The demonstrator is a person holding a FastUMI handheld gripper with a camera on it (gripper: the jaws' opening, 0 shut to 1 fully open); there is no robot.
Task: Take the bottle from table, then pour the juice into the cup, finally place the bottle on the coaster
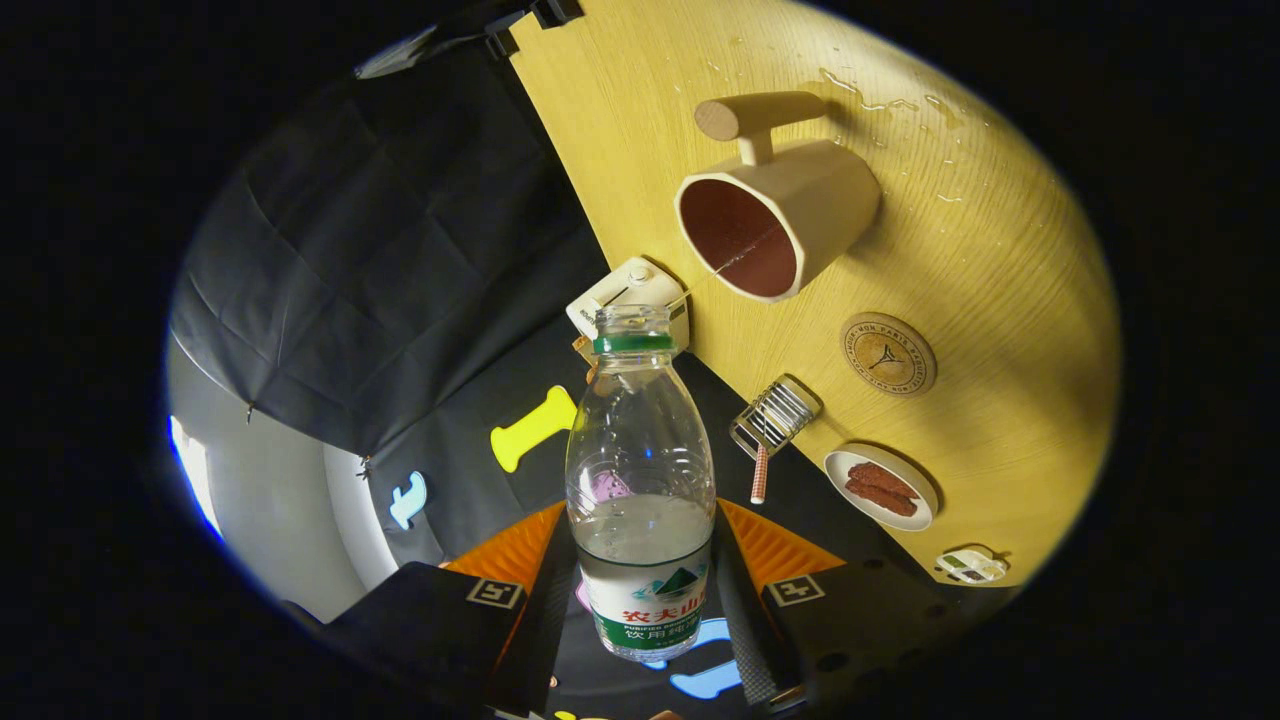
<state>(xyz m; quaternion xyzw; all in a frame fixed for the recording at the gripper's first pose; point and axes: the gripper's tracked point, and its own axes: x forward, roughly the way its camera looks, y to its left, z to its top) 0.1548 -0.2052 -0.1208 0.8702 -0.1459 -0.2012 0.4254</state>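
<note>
Fingers: the gripper (640, 590) has its 2 fingers clamped on the bottle (640, 480), 1 on each side.
Bottle: uncapped, part full.
Cup (775, 215): on the wet wooden surface (1000, 260), beyond the bottle.
Coaster (888, 354): beside the cup, bare.

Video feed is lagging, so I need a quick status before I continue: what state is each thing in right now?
Gripper: shut on the bottle.
Bottle: uncapped, held between the fingers, partly full of clear liquid.
Cup: on the table, liquid inside, mouth facing the bottle.
Coaster: bare.
Table: wet with spilled drops beyond the cup.
Small plate: holds brown pieces of food.
</note>
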